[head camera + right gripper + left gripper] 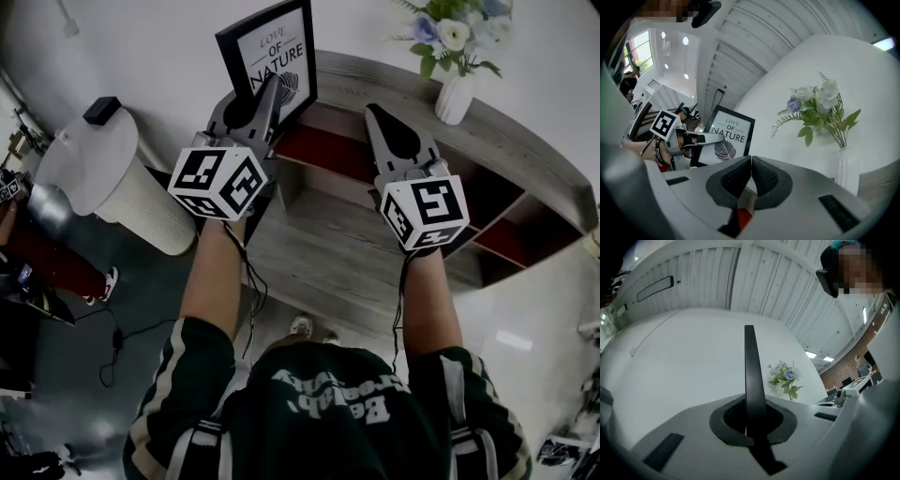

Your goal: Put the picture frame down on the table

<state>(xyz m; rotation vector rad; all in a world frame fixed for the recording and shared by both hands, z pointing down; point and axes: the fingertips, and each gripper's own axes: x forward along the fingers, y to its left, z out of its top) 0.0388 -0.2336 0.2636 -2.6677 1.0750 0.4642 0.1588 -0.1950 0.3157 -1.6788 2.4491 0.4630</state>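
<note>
The picture frame, black-rimmed with a white print reading "LOVE OF NATURE" and a leaf, stands upright over the left end of the curved wooden table. My left gripper is shut on its lower part. In the left gripper view the frame's black edge rises from between the jaws of that gripper. The gripper hides whether the frame's bottom touches the tabletop. My right gripper hovers to the right, shut on nothing. In the right gripper view its pads meet, and the frame shows beyond them.
A white vase of flowers stands on the table to the right, also visible as a bouquet and a vase. Under the tabletop are open compartments with red backs. A white ribbed cylinder stands on the floor at left.
</note>
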